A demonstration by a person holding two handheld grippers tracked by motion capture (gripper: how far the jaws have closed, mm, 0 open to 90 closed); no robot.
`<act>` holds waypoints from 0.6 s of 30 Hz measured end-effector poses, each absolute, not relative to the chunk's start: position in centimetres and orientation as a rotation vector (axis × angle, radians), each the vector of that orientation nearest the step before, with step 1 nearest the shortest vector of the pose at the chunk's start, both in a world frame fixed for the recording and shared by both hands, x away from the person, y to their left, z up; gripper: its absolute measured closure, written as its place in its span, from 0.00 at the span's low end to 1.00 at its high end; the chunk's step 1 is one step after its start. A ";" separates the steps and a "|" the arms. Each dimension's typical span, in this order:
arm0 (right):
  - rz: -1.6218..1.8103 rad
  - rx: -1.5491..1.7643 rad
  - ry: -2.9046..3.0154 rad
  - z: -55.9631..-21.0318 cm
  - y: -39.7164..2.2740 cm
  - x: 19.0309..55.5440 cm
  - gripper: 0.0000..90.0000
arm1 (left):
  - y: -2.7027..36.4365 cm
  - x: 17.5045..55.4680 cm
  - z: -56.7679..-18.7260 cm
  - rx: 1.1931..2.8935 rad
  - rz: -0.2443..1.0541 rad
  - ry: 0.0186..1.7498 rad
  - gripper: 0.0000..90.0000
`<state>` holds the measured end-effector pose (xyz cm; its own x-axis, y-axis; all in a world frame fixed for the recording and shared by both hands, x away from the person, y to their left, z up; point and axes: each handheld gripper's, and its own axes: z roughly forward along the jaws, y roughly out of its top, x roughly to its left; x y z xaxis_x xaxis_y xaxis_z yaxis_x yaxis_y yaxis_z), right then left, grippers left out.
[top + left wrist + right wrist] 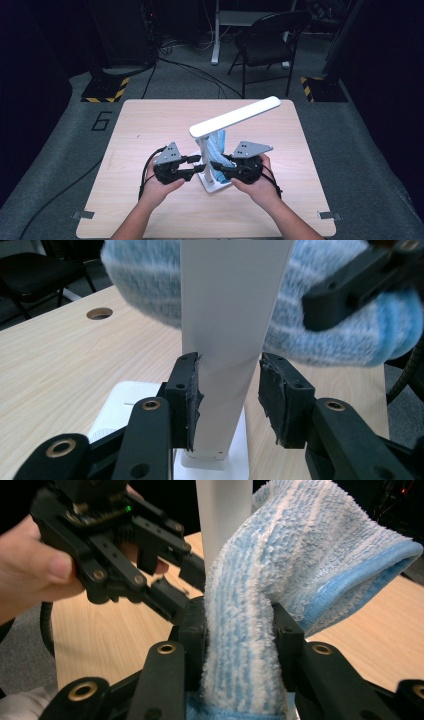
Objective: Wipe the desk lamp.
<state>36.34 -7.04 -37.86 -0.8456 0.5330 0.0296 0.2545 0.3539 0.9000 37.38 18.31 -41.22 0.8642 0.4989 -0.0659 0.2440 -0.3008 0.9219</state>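
the desk point(150, 200) is a pale wooden top with rounded corners, mostly bare, standing on grey floor with a black chair point(267, 42) well behind it. near the middle of the desk stands a white lamp point(235, 117), its flat head tilted up toward the far right, its upright post point(227, 340) rising from a white base point(216, 187) that sits near the front, well in from every edge.

the step in hand looks like wiping the lamp's post. the left claw point(197, 166) comes in from the left and brackets the lower post, jaws half wide; in the left gripper view the left pad point(192, 405) sits against the post and the right pad shows a thin gap, so it steadies the post more than it clamps it. the right claw point(216, 169) comes in from the right, closed narrow on a blue-and-white striped cloth point(250, 630), the fold squeezed between its pads, with the rest of the cloth bunched against the back of the post.

the next move probably calls for sliding the cloth along the post while the left claw keeps the base from tipping or skating. the two claws are close together there, so the stroke wants to stay above the left one.

room is generous: bare desk lies all around the base, and the lamp head overhangs only toward the far right.
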 end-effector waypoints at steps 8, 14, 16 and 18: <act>1.465 0.736 2.385 -39.4 -7.1 36.6 0.74 | 18.3 37.4 -41.2 1.894 0.278 0.552 0.66; 1.454 0.745 2.397 -40.3 -7.0 36.7 0.74 | 18.3 37.4 -41.2 1.893 0.278 0.552 0.66; 1.448 0.739 2.400 -40.6 -7.0 36.8 0.74 | 18.3 37.4 -41.2 1.893 0.278 0.552 0.66; 1.436 0.753 2.405 -40.8 -7.0 36.7 0.74 | 18.3 37.4 -41.2 1.893 0.279 0.553 0.66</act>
<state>36.74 -6.95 -40.82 -0.8383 0.5424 0.0554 0.3061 0.3842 0.8710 37.37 18.29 -41.22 0.8640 0.4991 -0.0660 0.2438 -0.3001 0.9222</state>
